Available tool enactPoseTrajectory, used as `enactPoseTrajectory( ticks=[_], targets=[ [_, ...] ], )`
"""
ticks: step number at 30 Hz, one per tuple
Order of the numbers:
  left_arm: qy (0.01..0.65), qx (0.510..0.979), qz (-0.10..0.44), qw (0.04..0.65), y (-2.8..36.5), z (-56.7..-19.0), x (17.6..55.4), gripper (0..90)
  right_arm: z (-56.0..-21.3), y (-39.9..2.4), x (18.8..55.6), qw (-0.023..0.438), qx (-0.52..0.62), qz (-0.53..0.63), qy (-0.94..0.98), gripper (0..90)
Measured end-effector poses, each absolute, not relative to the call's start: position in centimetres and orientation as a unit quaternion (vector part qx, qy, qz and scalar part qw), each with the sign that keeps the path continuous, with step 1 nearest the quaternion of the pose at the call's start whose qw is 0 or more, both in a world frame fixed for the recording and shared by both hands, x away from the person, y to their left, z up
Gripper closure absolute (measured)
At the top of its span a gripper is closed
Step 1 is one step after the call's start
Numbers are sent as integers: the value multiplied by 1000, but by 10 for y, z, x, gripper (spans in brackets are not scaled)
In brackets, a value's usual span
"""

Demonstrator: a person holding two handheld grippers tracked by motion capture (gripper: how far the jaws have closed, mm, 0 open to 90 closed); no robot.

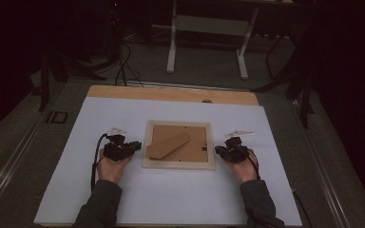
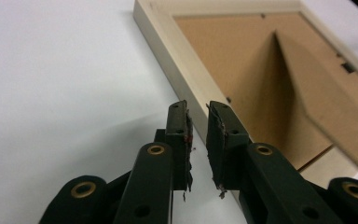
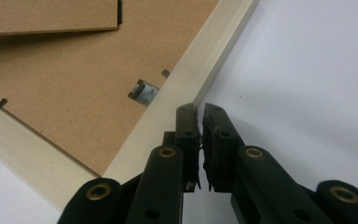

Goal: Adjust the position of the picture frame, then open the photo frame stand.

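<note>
Bench (image 1: 123, 199) under a white sheet, wooden edge showing at the far side. Frame (image 1: 178, 162) face-down in the middle of it, pale border around a brown backing board (image 2: 242, 70), with the fold-out stand (image 1: 167, 145) lying slantwise across the back. A small metal clip (image 3: 143, 92) near the border on the right side, tiny tabs beside it.

Left tool (image 1: 134, 147) just beside the frame's left edge, right tool (image 1: 219, 151) just beside its right edge — each held low, level with the border. Left tool (image 2: 198, 122) narrow, a slim gap between the pads, nothing in it; tips right at the frame's outer side. Right tool (image 3: 200, 119) narrower yet, barely parted, empty, tips at the frame's corner.

Judged step: flanking the frame before a two-sided grip or a start on the backing — not yet holding anything. Next move likely calls for wider jaws to take the border's thickness, then an even squeeze from both sides, minding the loose stand.
</note>
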State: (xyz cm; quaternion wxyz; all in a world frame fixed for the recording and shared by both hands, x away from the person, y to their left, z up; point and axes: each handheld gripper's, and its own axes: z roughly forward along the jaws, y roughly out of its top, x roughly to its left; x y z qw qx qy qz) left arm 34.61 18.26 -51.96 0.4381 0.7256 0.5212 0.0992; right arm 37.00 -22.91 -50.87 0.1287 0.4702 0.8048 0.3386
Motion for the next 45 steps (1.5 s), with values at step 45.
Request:
enactPoseTrajectory(
  ticks=[45],
  targets=[
    [458, 741, 101, 480, 165, -449, 359, 519, -493, -233, 374, 145, 462, 353, 801, 714]
  ],
)
